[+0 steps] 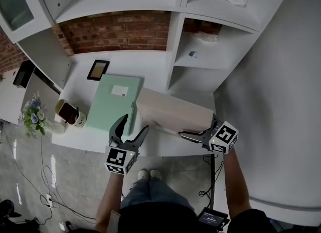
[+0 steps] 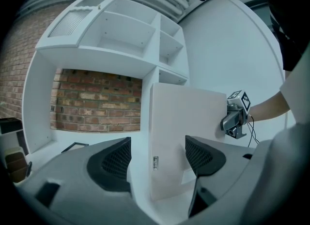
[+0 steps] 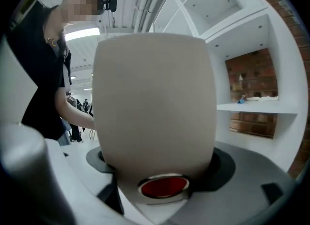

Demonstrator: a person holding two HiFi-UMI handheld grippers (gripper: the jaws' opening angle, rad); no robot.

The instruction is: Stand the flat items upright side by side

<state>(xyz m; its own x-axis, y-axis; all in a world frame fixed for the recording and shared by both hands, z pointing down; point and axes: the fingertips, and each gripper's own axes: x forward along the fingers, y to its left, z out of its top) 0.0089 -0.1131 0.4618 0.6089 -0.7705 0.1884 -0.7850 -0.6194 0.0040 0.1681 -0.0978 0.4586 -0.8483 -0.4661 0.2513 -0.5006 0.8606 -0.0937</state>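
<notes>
A pale beige flat box (image 1: pixel 173 110) stands upright on its long edge on the white desk (image 1: pixel 80 84). A mint green flat box (image 1: pixel 113 101) lies flat just left of it. My right gripper (image 1: pixel 186 135) is at the beige box's right end. In the right gripper view that end (image 3: pixel 155 98) fills the space between the wide-spread jaws of my right gripper (image 3: pixel 162 158), with a dark gap at the right pad. My left gripper (image 1: pixel 134 123) hangs open at the desk's front edge. It faces the beige box's left end (image 2: pixel 189 137) from a short way off, and nothing is inside my left gripper (image 2: pixel 158 144).
A black picture frame (image 1: pixel 98 69) lies behind the green box. A small brown and white object (image 1: pixel 70 112) and flowers (image 1: pixel 32 111) sit at the left end. White shelf compartments (image 1: pixel 210 51) rise at the back right, before a brick wall (image 1: pixel 120 31).
</notes>
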